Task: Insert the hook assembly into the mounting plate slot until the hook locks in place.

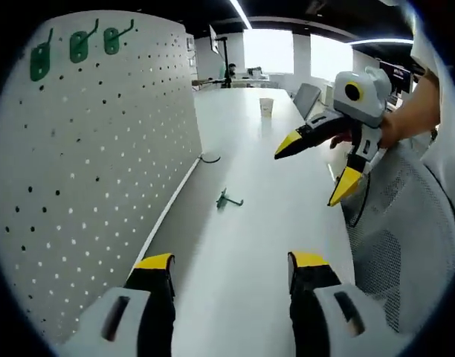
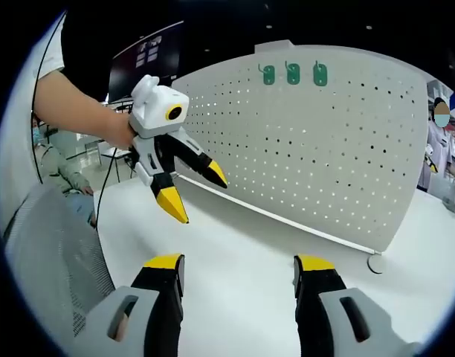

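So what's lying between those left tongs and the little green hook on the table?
Nothing: in the left gripper view, only bare white table separates the left tongs from the green hook.

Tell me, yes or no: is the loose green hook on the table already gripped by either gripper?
No. The small green metal hook lies loose on the white table, apart from both open grippers.

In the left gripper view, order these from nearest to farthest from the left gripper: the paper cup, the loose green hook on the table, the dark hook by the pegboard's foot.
Measured from the left gripper:
1. Loose green hook, on the table just ahead.
2. Dark hook, farther, left, at the pegboard's foot.
3. Paper cup, far down the table, slightly right.
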### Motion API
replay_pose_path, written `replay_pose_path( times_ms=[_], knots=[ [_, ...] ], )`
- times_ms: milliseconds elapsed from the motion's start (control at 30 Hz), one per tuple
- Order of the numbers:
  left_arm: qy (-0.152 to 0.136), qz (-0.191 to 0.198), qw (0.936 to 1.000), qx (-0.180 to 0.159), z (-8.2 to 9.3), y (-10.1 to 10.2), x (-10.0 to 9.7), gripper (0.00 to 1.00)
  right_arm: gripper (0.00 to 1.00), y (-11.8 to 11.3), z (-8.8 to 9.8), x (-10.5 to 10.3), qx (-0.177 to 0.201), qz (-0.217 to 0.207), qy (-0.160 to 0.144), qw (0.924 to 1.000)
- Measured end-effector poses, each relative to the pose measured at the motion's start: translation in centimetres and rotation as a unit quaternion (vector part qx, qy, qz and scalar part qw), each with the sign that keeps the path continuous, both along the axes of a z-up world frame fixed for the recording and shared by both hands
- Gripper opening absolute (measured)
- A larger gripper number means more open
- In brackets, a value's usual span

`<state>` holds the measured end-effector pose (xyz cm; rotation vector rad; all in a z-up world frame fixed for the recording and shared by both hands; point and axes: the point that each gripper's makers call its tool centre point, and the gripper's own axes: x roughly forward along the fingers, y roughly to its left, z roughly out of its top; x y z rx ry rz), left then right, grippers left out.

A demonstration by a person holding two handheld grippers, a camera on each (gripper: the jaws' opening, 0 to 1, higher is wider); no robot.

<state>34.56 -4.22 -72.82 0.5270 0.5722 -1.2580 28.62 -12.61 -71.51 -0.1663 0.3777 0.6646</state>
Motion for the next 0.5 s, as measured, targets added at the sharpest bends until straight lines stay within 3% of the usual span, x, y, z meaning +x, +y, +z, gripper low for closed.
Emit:
replay_pose_path(
  times_ms=[500],
  knots=[
    [0.011, -0.038, 0.9983, 0.044, -2.0, -1.5, 0.2, 0.62, 0.57, -0.2, -0.1, -0.1, 0.002, -0.004, 0.003, 1.0]
  ],
)
